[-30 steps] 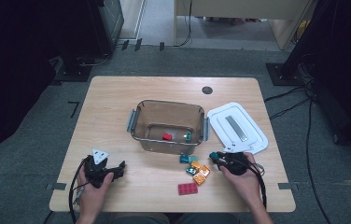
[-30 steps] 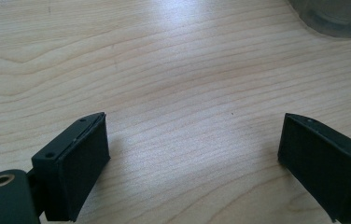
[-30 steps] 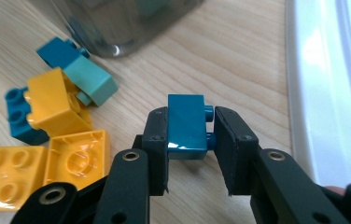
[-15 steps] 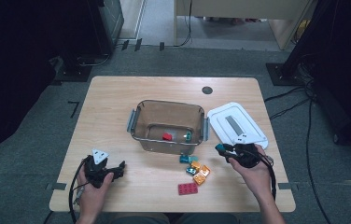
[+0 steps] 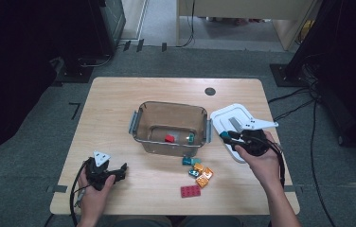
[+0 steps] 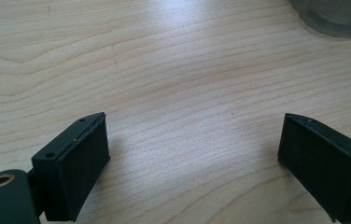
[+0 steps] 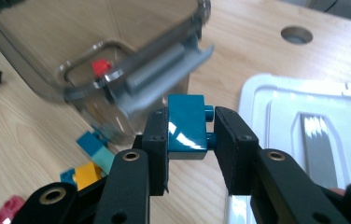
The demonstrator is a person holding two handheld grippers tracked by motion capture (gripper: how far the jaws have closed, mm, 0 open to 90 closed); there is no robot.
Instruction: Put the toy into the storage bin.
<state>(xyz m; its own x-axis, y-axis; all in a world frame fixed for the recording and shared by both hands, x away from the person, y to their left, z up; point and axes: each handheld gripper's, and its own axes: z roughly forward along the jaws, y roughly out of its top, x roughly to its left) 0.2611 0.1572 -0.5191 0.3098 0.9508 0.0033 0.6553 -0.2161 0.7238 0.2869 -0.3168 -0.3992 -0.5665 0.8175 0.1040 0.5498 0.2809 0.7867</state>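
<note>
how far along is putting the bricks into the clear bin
Done: a red brick and a teal one lie in the bin. In hand: the right gripper holds a teal brick beside it. Left: the loose bricks on the table.

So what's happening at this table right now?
A person is moving toy bricks into a clear plastic bin. The right hand-held gripper is clamped on a teal brick, held above the table beside the bin's right handle, over the white lid. A red brick already lies inside. More bricks wait on the table. The left hand-held gripper rests open, holding nothing.
</note>
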